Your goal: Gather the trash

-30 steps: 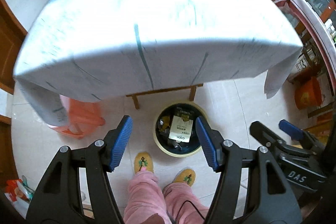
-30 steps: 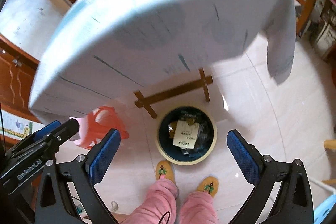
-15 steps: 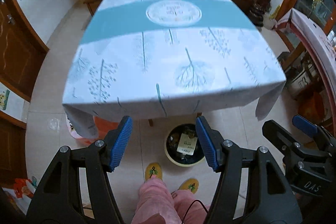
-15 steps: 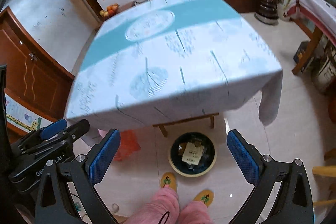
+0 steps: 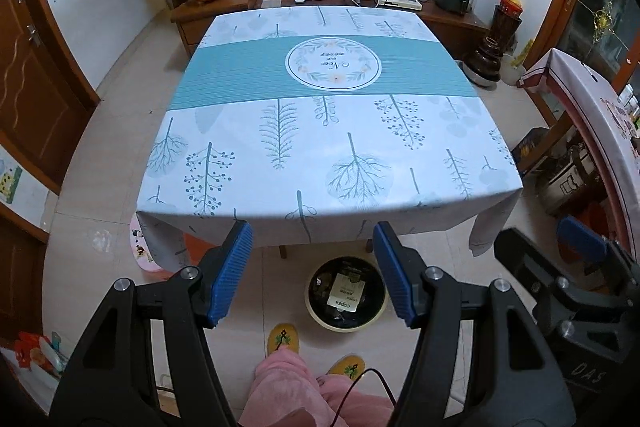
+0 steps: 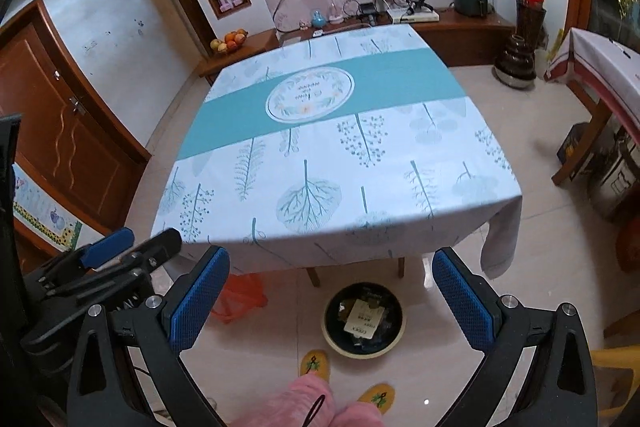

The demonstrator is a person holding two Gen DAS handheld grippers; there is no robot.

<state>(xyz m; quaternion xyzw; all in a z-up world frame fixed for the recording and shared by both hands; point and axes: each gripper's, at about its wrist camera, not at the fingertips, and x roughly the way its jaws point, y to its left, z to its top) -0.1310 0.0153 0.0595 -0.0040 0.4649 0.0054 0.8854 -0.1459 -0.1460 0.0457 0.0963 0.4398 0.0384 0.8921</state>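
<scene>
Two grippers hung with jaws spread wide and nothing between them: the left gripper (image 5: 312,275) and the right gripper (image 6: 332,301), both held back from the near edge of the desk (image 5: 328,131). The desk's tablecloth drooped over that edge and at the corners; its round medallion (image 5: 332,65) at 12 o'clock carried script too small to read. On the floor at 6 o'clock, just past the desk edge and partly under it, sat the trash bin (image 5: 346,297), round with a pale rim and dark inside, holding a white carton (image 5: 347,291) printed "CODEX". Yellow slippers (image 5: 283,337) stood just beside the bin. Open tiled floor (image 6: 532,259) ran at 3 o'clock. The right gripper's body, seen from the left, read "DAS".
</scene>
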